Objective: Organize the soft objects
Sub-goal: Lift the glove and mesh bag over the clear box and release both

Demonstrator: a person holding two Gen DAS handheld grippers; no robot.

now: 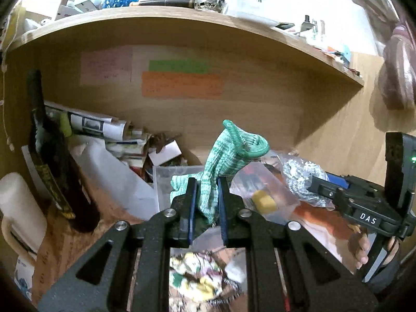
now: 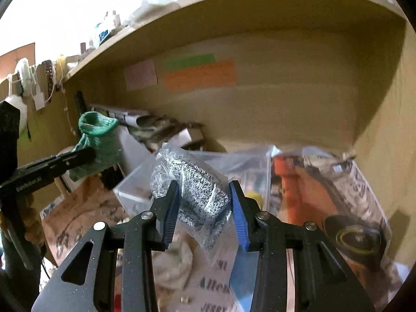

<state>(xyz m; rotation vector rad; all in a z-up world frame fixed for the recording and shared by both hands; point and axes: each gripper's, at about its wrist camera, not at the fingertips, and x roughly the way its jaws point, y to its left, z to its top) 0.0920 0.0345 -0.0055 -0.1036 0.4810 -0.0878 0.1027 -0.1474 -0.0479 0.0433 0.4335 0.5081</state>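
Here the left gripper (image 1: 206, 202) has its blue-padded fingers drawn close together and pinched on a green knit sock (image 1: 228, 161), the fabric bunched between the pads with its ribbed cuff curling up above the fingertips and a loose fold hanging out to the left of them. The right gripper (image 2: 204, 213) holds its fingers wider, pressed on either side of a grey knit sock in a clear plastic bag (image 2: 197, 195); the bag fills the gap between the pads, and its crinkled top rises past the left fingertip. Both bundles are held up in front of the clear plastic bin (image 1: 166, 182), the green sock over its near right corner and the bagged grey one just to the right of that bin. Seen from the right wrist, the green sock (image 2: 97, 143) sits up and left of the bin (image 2: 135, 189), well apart from the grey bundle. Behind the bin lie rolled papers (image 1: 98, 127) and a small cardboard box (image 1: 167, 152), and a dark bottle (image 1: 52, 161) leans far left of it. Right of the bin, plastic bags with orange contents (image 2: 293, 189) cover the surface out to the side wall. Above the bin, the wooden back panel (image 1: 247, 98) with sticky notes (image 1: 182, 84) stands open beneath the shelf board (image 1: 156, 18).
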